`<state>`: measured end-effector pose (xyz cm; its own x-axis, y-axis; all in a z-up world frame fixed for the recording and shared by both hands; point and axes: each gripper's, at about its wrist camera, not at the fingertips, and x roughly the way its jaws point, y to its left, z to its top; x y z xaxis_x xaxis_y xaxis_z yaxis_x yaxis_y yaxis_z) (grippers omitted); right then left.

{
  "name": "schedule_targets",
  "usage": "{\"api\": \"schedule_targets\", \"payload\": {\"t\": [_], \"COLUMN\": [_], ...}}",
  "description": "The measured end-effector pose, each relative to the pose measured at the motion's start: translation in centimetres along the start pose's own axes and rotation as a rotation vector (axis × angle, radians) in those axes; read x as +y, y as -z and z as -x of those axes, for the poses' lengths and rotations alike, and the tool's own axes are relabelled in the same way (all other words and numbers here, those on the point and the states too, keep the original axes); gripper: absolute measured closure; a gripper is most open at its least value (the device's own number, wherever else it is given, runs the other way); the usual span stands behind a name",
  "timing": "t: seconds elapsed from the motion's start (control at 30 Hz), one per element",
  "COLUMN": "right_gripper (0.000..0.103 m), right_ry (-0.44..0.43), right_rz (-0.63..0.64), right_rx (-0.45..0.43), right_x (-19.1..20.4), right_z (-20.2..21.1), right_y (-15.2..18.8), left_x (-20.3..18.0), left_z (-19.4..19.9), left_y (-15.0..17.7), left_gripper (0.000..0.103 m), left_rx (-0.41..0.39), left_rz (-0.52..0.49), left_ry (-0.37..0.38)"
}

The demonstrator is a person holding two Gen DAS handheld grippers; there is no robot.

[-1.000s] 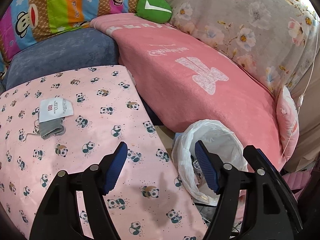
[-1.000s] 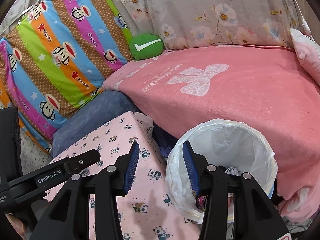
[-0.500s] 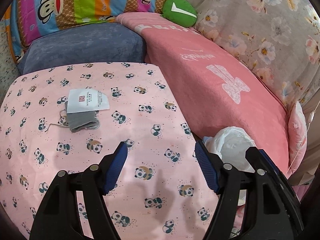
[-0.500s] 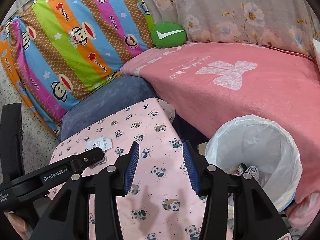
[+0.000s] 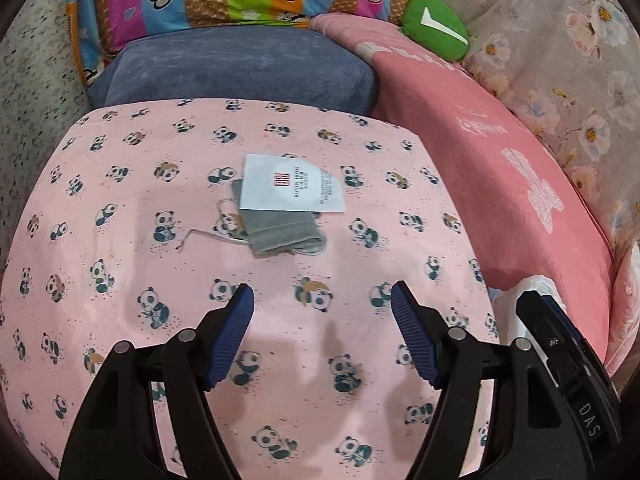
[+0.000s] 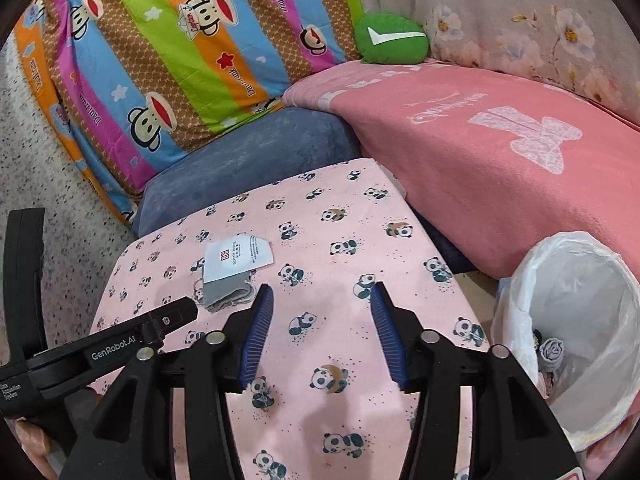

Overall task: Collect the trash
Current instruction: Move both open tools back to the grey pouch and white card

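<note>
My left gripper [image 5: 322, 312] open and empty, my right gripper [image 6: 320, 330] just widened, empty, grey pouch [image 5: 280, 232] under white tag [image 5: 292, 188] on panda cloth [image 5: 120, 272], lined bin [image 6: 576, 320] holding scraps

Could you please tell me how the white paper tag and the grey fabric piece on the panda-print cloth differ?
The white paper tag is flat, stiff-looking and printed with a red logo and text; the grey fabric piece is plain, soft and bunched. The tag lies on top, overlapping the fabric's upper end, while the fabric lies beneath. The fabric has a thin cord trailing from it; the tag shows none. Both rest on the panda-print cloth, untouched.
</note>
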<state>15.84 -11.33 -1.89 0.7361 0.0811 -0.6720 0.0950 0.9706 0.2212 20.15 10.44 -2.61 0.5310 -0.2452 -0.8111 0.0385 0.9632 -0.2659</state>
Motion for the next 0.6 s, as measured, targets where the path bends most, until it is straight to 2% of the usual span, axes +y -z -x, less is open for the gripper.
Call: {"api": "schedule_targets", "payload": {"t": [0.3,0.6], "right_gripper": [0.039,0.036], "right_ry": [-0.056,-0.121], "right_rz": [0.032,0.015], "right_rx": [0.089,0.172], "right_x": [4.0,6.2], "right_z": [-8.3,-17.9], "right_y": [-1.7,-3.6], "left_x": [7.1,10.8], "left_z": [-2.9,-5.8], "left_y": [-2.5,-5.6], "left_gripper": [0.036,0.032], "left_rx": [0.027,0.031], "left_rz": [0.08,0.118], "left_ry": [-0.092,-0.112]}}
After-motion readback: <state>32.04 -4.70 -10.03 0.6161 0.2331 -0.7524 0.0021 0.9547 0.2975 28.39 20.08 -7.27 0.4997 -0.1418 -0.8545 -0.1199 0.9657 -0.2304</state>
